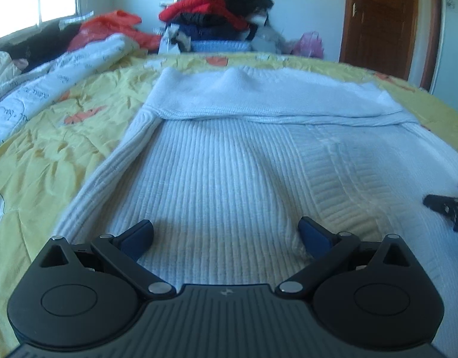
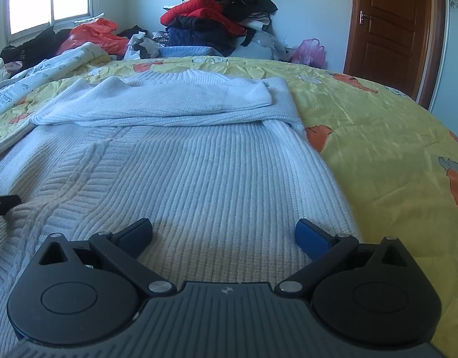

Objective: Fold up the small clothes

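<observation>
Both grippers are hovering wide open, holding nothing: left gripper, right gripper. White sweater is lying flat on the yellow bedspread, running lengthwise straight ahead, hem nearest both equally.

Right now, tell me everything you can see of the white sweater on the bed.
The white sweater is a ribbed knit with a cable-like band running down its body. It lies flat on the yellow bedspread. Both sleeves are folded across the chest, forming a layered strip near the collar. The left gripper and the right gripper are both open above its near hem, gripping nothing. Whether their fingers touch the knit cannot be told.
</observation>
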`<state>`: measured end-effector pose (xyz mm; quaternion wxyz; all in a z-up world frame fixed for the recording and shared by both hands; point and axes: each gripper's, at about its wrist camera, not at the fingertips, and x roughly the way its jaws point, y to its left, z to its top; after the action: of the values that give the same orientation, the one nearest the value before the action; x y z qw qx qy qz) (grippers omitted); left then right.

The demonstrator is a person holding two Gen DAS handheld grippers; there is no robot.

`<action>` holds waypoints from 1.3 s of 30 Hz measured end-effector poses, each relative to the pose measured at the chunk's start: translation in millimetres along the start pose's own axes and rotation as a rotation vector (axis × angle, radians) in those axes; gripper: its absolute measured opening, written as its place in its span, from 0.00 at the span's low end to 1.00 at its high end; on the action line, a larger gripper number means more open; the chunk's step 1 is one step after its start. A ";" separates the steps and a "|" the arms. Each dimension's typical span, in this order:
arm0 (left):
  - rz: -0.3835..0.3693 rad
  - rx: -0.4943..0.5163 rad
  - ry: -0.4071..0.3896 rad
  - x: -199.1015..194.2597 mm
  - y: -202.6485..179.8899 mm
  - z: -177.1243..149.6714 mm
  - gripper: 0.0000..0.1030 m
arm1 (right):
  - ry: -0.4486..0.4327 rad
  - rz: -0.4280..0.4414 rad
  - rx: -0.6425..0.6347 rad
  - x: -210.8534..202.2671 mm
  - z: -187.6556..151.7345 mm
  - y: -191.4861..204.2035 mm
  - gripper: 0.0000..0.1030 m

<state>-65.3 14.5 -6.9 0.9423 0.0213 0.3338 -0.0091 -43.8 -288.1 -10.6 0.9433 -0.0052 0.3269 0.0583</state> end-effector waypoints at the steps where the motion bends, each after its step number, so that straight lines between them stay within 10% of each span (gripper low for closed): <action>1: -0.002 -0.002 0.003 1.4 -0.2 0.9 1.00 | 0.000 -0.003 -0.001 -0.1 -0.1 0.2 0.99; 39: -0.020 0.140 0.066 -84.4 27.0 -43.2 1.00 | 0.114 0.065 -0.089 -110.7 -67.0 3.2 0.98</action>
<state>-157.2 43.7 13.7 0.9269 0.0843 0.3634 -0.0411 -171.7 -299.9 5.2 0.9195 -0.0398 0.3774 0.1028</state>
